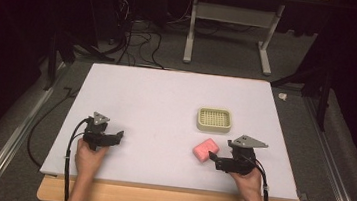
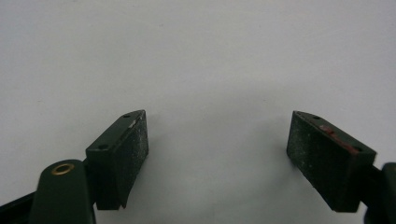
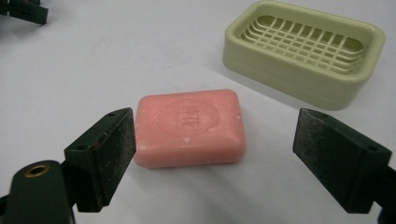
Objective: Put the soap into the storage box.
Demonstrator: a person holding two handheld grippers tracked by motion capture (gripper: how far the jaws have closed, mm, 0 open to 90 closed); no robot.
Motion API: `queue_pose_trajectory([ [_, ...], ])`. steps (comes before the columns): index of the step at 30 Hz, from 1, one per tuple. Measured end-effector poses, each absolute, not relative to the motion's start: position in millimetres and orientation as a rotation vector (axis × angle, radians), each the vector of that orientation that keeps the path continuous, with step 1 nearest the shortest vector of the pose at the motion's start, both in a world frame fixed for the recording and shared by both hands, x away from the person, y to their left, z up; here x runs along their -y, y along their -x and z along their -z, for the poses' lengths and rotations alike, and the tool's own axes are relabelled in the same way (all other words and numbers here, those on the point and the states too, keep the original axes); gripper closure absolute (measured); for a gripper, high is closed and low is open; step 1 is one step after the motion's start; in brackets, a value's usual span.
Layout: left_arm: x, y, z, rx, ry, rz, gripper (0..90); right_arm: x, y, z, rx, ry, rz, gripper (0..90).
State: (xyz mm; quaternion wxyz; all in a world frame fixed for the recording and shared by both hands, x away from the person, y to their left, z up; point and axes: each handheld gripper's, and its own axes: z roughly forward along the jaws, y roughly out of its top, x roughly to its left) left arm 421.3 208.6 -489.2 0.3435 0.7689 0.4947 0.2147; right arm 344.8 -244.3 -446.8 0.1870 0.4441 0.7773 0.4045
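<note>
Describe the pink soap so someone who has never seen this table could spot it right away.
Start at the white table and go to its near right part, where the right tongs point. Just ahead of them lies the pink soap, a rounded bar with a stamped face. The only neighbour is a pale green slotted soap dish behind it.

From the high view you look forward and down from above your side of the table (image 1: 165, 109), so your arms come in at the bottom of the frame. It sits far back and takes in the whole white top, plus the floor at the top of the frame.

The left gripper view rides on your left gripper (image 2: 217, 140) and looks very close at bare white table.

The right gripper view rides on your right gripper (image 3: 215, 154), close and low. It shares the pink soap (image 3: 189, 128) and the soap dish (image 3: 303, 51) with the high view, where they sit right of the middle.
</note>
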Motion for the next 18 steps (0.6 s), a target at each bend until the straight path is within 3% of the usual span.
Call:
queue_pose_trajectory([
  [18, -209, -421, 489, -1.285, -1.998, -0.558, 21.4, 217, -354, 454, -2.249, -1.198, -1.119, 12.6],
])
